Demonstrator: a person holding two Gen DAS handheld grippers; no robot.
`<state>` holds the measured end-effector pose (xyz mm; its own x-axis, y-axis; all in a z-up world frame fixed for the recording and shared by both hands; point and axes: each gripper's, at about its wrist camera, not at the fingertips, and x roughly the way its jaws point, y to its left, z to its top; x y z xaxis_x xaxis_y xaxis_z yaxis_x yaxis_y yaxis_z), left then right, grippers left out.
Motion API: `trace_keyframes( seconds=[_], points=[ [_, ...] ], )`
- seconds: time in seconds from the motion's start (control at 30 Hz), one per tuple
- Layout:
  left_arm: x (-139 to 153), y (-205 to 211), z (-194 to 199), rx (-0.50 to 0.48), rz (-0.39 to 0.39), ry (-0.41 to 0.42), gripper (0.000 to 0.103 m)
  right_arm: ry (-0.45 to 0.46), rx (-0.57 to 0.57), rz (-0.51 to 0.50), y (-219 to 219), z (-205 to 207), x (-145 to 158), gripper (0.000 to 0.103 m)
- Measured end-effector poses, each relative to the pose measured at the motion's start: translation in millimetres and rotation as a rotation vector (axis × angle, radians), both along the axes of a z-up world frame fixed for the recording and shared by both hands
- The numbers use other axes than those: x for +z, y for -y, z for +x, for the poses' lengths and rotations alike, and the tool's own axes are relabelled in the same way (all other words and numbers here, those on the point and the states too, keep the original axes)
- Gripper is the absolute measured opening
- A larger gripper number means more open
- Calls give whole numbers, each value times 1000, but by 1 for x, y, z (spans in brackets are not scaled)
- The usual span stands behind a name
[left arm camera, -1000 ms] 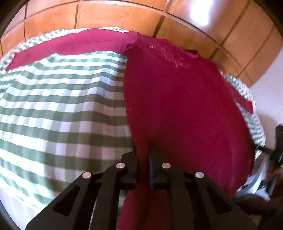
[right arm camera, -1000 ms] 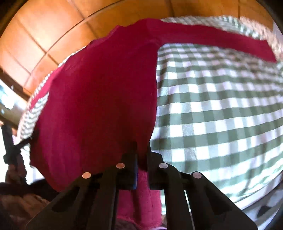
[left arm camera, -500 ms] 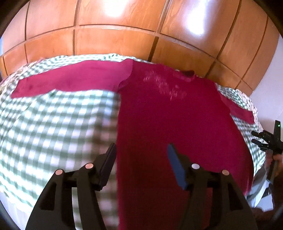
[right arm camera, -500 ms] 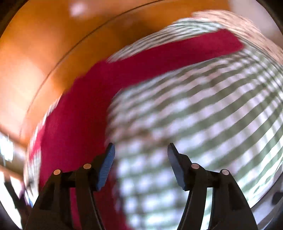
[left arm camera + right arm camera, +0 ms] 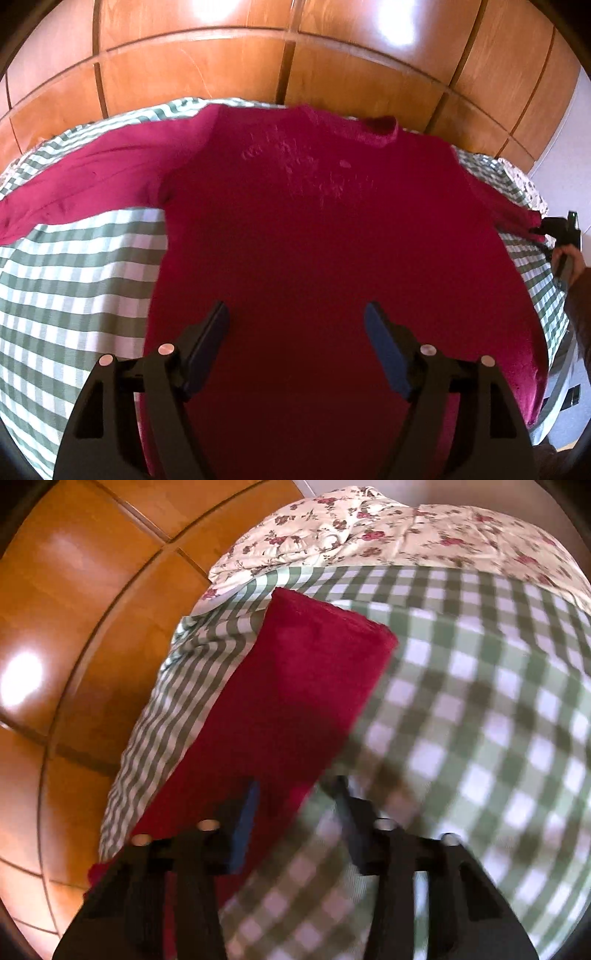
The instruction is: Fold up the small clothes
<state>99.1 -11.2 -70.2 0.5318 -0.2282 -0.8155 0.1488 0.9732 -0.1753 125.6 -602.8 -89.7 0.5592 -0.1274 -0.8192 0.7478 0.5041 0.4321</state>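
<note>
A dark red long-sleeved top (image 5: 314,221) lies spread flat on a green checked cloth (image 5: 74,277), both sleeves stretched out sideways. My left gripper (image 5: 295,325) hovers over the lower body of the top; its jaws are wide and still opening, with nothing gripped. In the right wrist view the sleeve (image 5: 303,686) runs up to its cuff. My right gripper (image 5: 295,812) is blurred above that sleeve's edge. Its jaws are closing but still apart, with the fabric below the gap. The left wrist view shows the right gripper (image 5: 554,232) at the far sleeve end.
Wooden wardrobe doors (image 5: 295,55) stand close behind the bed. Floral bedding (image 5: 406,528) lies beyond the checked cloth (image 5: 480,701). A person's hand (image 5: 572,258) holds the right gripper at the bed's right edge.
Both grippers let go of the top's lower edge and opened. The left drew back above the body. The right swung sideways along the bed to the sleeve and rolled.
</note>
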Motion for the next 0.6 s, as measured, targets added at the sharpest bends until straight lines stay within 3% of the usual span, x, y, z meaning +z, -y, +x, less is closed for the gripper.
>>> trace_keyframes(
  seconds=[0.07,0.17,0.3,0.43,0.6],
  points=[
    [-3,4,4,-8,-6,-9,75,0,21,-40,-7,7,13,7],
    [-6,4,9,-2,-29,-27,76,86,88,-95,-24,5,49,6],
    [-8,0,10,12,-56,-31,78,185,264,-166,-73,23,97,6],
    [-7,-2,14,38,-65,-33,79,247,483,-226,-152,54,130,6],
    [-2,-8,17,62,-66,-21,79,285,738,-232,-268,87,137,6]
  ],
)
